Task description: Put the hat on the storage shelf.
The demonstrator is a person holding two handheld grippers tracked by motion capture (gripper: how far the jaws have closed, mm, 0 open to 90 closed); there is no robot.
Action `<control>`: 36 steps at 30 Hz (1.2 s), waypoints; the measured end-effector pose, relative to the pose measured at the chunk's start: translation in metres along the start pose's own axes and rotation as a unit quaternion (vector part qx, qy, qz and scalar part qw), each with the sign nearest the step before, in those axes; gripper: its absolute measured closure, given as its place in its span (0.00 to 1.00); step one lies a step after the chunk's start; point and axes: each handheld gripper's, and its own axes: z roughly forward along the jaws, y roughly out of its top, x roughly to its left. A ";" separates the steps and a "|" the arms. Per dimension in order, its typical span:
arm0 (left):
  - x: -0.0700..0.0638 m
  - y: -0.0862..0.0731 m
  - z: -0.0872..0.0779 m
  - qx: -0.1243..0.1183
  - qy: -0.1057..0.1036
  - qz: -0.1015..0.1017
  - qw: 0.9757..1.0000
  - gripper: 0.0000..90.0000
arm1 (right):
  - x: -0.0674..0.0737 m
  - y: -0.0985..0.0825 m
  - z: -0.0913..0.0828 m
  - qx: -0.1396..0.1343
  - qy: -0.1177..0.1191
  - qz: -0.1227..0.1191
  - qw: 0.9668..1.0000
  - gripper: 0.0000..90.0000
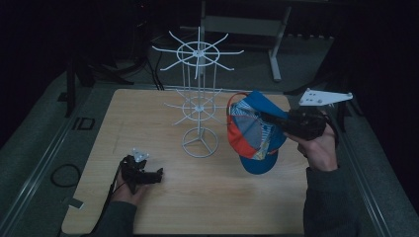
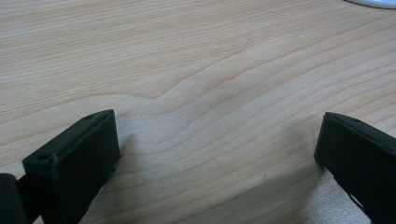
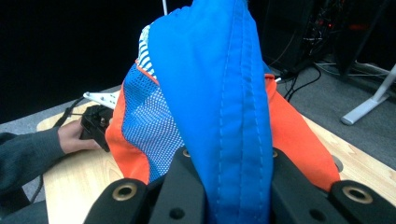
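Hanging seems to be the step in hand, as we judge it: our right gripper holds a blue and orange cap up in the air, just to the right of the white wire rack, near it but apart from its arms; in the right gripper view the jaws are pinched tight on a fold of the cap's blue cloth, with mesh and orange panels spreading behind; the cap hangs clear of the table, brim pointing down.

Our left gripper rests low on the wood at the near left, well apart from the cap; in the left gripper view its jaws stand wide apart with bare wood grain between them and nothing held.

Next, we think, the cap has to travel left and up so that its open back or strap passes over the tip of one wire arm; that calls for a tilt of the right hand and care not to knock the light rack over.

Containers are few; the rack is the sole holder on the table, and its arms, upper ring and lower ring alike, carry nothing.
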 end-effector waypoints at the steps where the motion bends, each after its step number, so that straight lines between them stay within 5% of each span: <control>1: 0.000 0.000 0.000 0.000 0.000 0.000 1.000 0.00 | 0.000 0.001 -0.001 -0.001 0.001 0.000 1.000 0.98; 36: 0.000 0.000 0.000 0.000 0.000 0.000 1.000 0.00 | 0.005 0.018 -0.013 -0.044 0.002 -0.003 0.999 0.98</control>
